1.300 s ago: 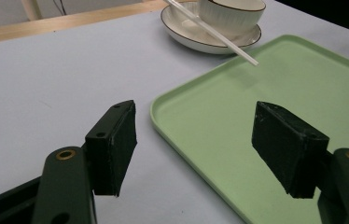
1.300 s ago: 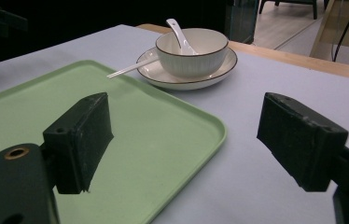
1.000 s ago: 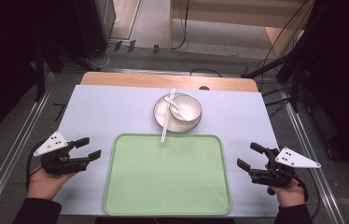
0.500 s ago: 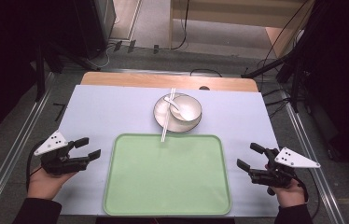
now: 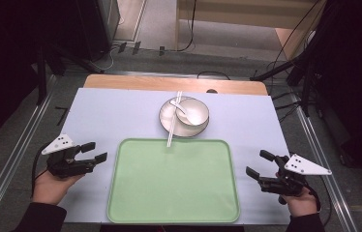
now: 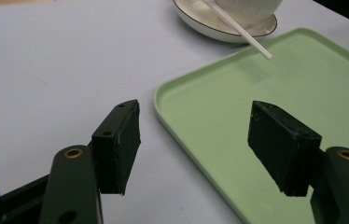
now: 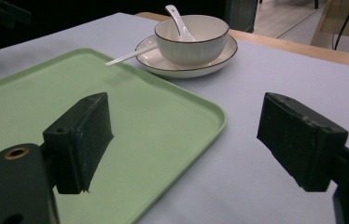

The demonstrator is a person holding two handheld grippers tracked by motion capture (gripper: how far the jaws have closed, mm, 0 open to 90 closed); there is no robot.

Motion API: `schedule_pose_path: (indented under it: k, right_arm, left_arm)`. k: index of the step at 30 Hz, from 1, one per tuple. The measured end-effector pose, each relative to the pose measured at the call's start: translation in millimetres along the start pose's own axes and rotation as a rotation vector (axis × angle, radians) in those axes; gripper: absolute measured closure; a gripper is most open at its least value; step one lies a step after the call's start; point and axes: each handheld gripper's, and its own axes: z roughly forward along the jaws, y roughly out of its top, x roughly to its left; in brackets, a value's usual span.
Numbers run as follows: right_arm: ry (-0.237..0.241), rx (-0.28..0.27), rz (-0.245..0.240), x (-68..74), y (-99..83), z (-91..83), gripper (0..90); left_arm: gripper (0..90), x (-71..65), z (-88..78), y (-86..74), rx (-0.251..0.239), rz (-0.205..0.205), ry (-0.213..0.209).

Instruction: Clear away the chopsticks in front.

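Note:
A light green tray [image 5: 174, 188] lies at the table's near middle. Behind it a white bowl [image 5: 194, 114] with a white spoon [image 5: 179, 105] stands on a white plate [image 5: 167, 118]. White chopsticks [image 5: 173, 123] rest across the plate, their tips over the tray's far edge. My left gripper [image 5: 99, 151] sits left of the tray, open; its jaws have just been closing a little with nothing between them. My right gripper [image 5: 255, 162] is open to the right of the tray. The left gripper view shows the left gripper [image 6: 196, 140] over the tray's corner [image 6: 177, 93]. The right gripper view shows the right gripper [image 7: 182, 135], the tray [image 7: 32, 93] and the bowl [image 7: 191, 42].
A pale blue mat [image 5: 111, 116] covers the wooden table [image 5: 135, 82]. Metal rails [image 5: 19, 150] run along both sides. Cables and dark stands [image 5: 295, 63] lie on the floor behind.
My left gripper has edged slightly toward the tray. The right gripper, tray, bowl and chopsticks stay where they were.

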Motion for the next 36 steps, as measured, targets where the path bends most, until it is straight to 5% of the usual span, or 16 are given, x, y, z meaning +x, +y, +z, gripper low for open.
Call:
schedule_pose_path:
  k: [1,6,10,12,14,23,31,36]
  right_arm:
    - [-0.004,0.002,0.005,0.5,-1.0,-2.0,18.3]
    - [-0.01,0.016,0.004,1.4,-3.2,-4.3,18.3]
    - [-0.005,0.022,0.004,3.4,-4.8,-6.6,18.3]
    - [0.004,0.009,0.003,4.6,-5.0,-7.9,18.1]
    - [0.005,0.009,0.002,6.8,-5.2,-9.1,18.0]
    - [0.007,0.017,-0.004,8.0,-6.2,-9.1,18.0]
    - [-0.014,0.013,0.006,5.6,-6.3,-11.0,18.0]
    - [-0.017,0.014,0.008,5.7,-6.5,-11.0,18.0]
  left_arm:
    - [38.8,-0.5,1.8,1.7,0.009,-0.036,-0.019]
    - [43.2,-4.2,6.9,4.9,0.015,-0.03,0.004]
    - [48.0,-5.8,13.6,10.0,0.03,-0.064,-0.017]
    - [44.9,-7.1,19.3,12.7,0.05,-0.074,-0.028]
    - [39.9,-6.5,32.7,19.5,0.133,-0.124,-0.031]
    - [36.8,-21.8,55.8,51.8,0.176,-0.049,-0.025]
    - [35.0,-30.6,74.7,74.0,0.224,-0.044,-0.04]
    - [30.0,-33.0,82.0,87.0,0.201,-0.044,-0.034]
